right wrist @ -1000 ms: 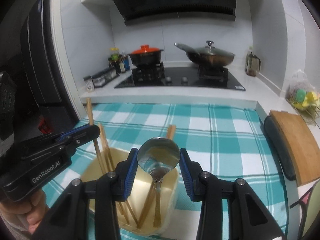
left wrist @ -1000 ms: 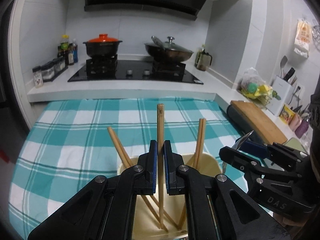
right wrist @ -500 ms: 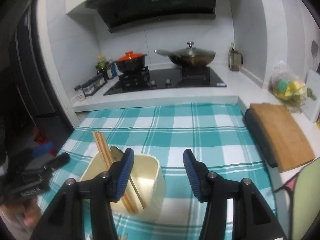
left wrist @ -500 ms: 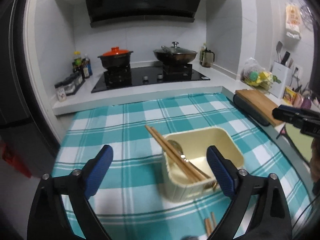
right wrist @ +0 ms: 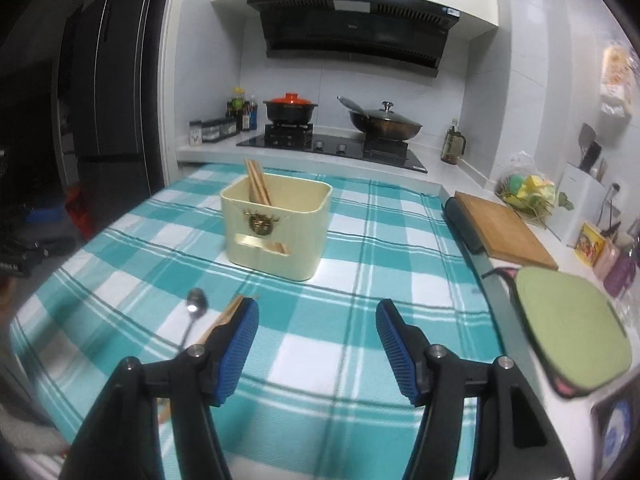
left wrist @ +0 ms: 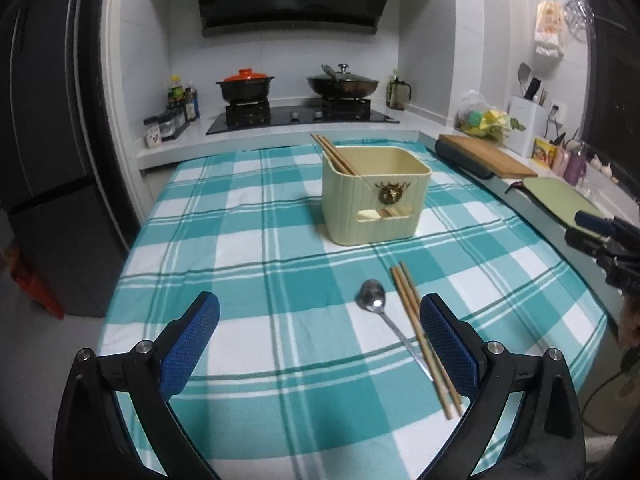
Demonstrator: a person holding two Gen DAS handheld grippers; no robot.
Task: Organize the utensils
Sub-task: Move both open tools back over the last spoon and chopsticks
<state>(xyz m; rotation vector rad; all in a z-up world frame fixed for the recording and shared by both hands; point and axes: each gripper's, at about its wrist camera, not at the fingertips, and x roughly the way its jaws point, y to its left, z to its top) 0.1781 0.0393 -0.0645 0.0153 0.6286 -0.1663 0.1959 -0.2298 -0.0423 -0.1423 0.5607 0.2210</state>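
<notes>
A: What shows from the left wrist?

B: The left gripper (left wrist: 320, 344) hangs over the checked cloth (left wrist: 240, 240) on the bench, its fingers (left wrist: 192, 340) spread wide and holding nothing. At about 1 o'clock from it a spoon (left wrist: 374, 304) lies flat, just beside a pair of loose chopsticks (left wrist: 420, 332). Further off at 12 o'clock stands the cream holder (left wrist: 374, 200), with chopsticks (left wrist: 334, 156) leaning out of its rear left corner.

A: And from the right wrist?

B: The right gripper (right wrist: 318, 344) is also wide and bare. The holder (right wrist: 276, 224) sits at 11 o'clock. The spoon (right wrist: 196, 306) and loose chopsticks (right wrist: 224, 318) lie at 9 o'clock, partly hidden behind the left finger.
</notes>
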